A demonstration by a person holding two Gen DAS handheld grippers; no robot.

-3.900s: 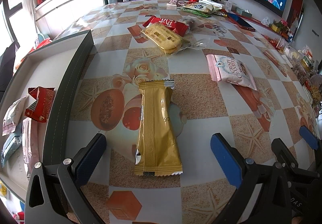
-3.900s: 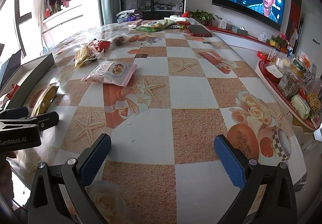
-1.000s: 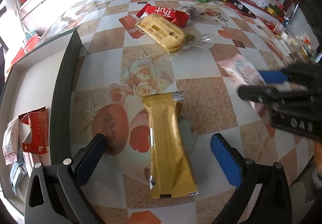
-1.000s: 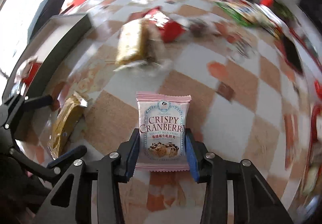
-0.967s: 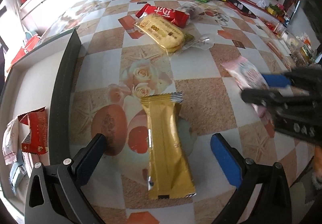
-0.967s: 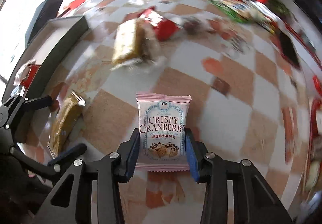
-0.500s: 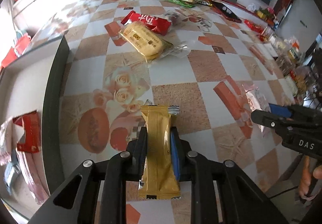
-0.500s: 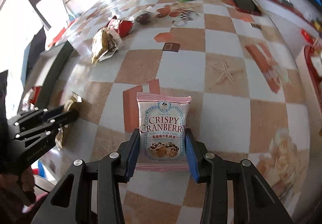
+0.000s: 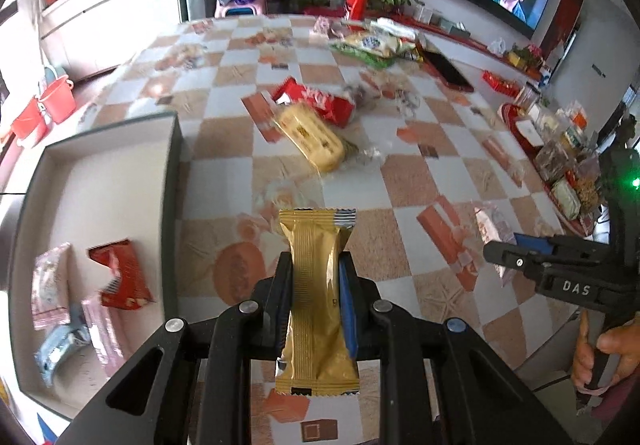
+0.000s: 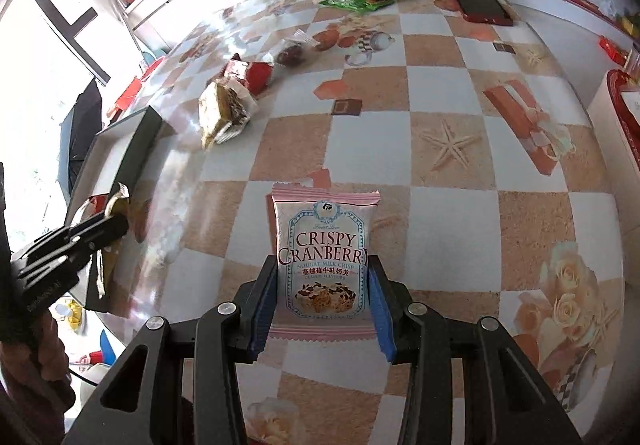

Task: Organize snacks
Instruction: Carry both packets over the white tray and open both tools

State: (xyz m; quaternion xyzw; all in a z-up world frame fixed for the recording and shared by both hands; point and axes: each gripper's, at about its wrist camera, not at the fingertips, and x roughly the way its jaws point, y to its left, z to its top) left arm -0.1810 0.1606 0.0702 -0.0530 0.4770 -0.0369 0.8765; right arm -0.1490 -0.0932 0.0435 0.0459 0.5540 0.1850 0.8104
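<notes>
**Gold bar and pink pack both off the table**

Gold wrapper bar (image 9: 316, 297) is pinched across its middle by the left gripper (image 9: 316, 285), jaws squeezed narrow, so it hangs lengthwise and shouldn't flop. Right gripper (image 10: 322, 297) clamps the pink cranberry crisp pack (image 10: 324, 261) by its lower half, label facing up. Both are above the checkered tablecloth (image 10: 440, 149). The grey box (image 9: 172, 181) with a few snacks inside sits just left, probably where these go.
</notes>
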